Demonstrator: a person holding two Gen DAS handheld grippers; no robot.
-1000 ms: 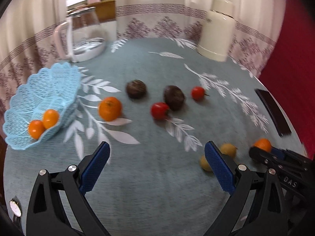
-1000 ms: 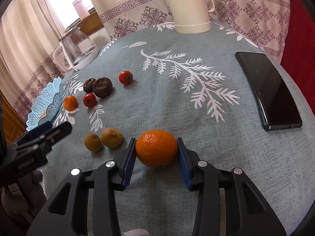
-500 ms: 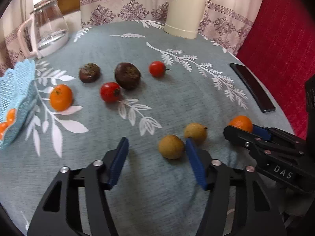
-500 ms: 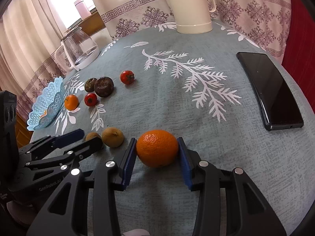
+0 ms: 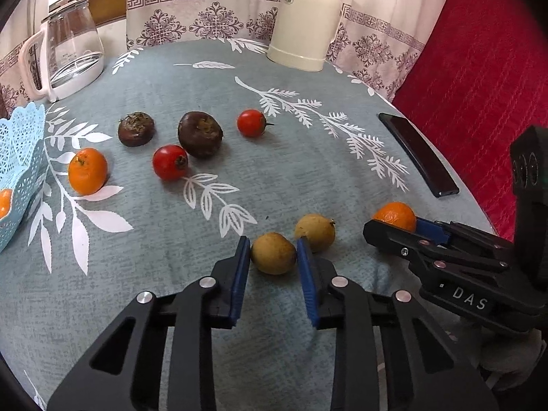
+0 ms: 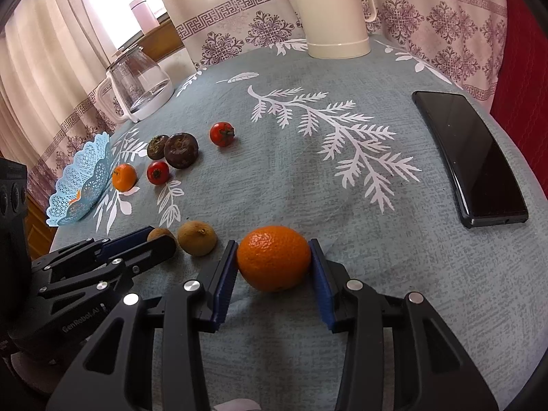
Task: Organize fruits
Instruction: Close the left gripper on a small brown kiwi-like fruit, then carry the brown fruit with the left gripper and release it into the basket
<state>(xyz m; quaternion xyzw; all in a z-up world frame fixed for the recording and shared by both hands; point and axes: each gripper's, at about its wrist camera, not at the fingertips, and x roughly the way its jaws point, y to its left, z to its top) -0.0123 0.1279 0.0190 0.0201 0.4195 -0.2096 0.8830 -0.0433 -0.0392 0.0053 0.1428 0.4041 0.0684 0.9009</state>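
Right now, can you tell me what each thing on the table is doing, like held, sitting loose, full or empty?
Left gripper: shut on the tan fruit.
Tan fruit: gripped, on the cloth.
Second tan fruit: loose.
Right gripper: shut on the big orange.
Big orange: gripped, on the cloth.
Small orange: loose, beside the basket.
Blue basket: holds orange fruit.
Glass kettle: upright, looks empty.
Phone: screen dark.
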